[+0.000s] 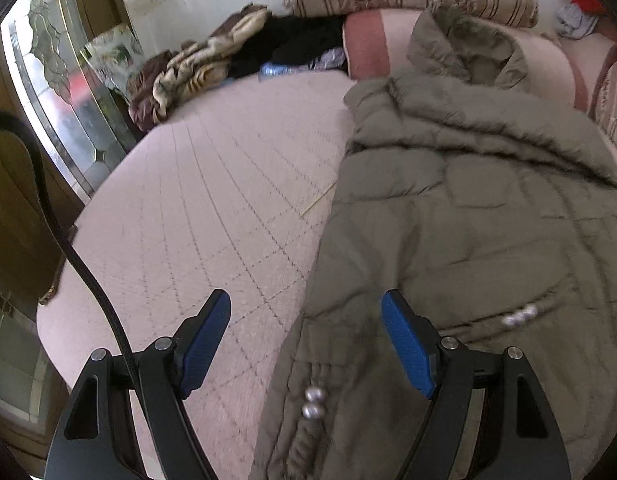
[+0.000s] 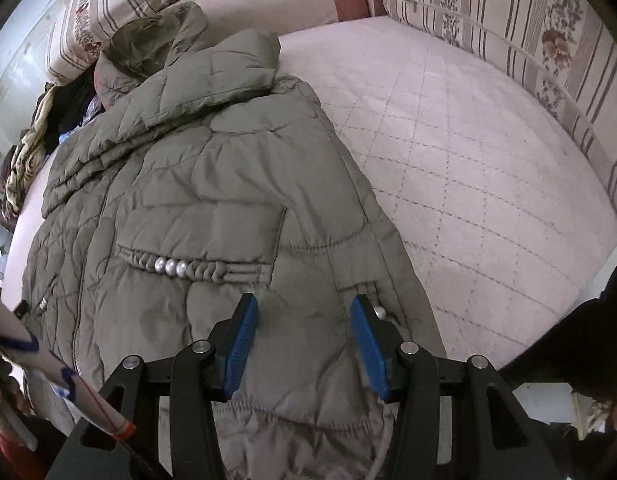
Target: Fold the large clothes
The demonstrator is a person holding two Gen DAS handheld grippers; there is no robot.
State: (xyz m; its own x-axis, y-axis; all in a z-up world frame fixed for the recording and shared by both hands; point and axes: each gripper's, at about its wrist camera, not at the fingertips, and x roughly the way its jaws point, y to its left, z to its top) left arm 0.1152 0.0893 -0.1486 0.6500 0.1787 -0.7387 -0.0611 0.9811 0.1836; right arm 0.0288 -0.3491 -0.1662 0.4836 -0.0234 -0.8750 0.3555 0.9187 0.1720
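Observation:
An olive quilted puffer coat (image 1: 468, 220) with a fur-trimmed hood lies flat on the pink quilted bed (image 1: 212, 208). In the right wrist view the coat (image 2: 196, 200) fills the left and middle, with pearl-bead pocket trim (image 2: 170, 267). My left gripper (image 1: 306, 318) is open and empty, hovering above the coat's left hem edge, one finger over the bed, one over the coat. My right gripper (image 2: 304, 320) is open and empty just above the coat's lower right part, near its hem.
A pile of brown, cream and black clothes (image 1: 212, 64) lies at the bed's far left corner. Striped floral cushions (image 2: 548, 48) border the bed at the back and right. A glass-panelled wooden door (image 1: 48, 100) stands left of the bed. Bare mattress (image 2: 468, 152) lies right of the coat.

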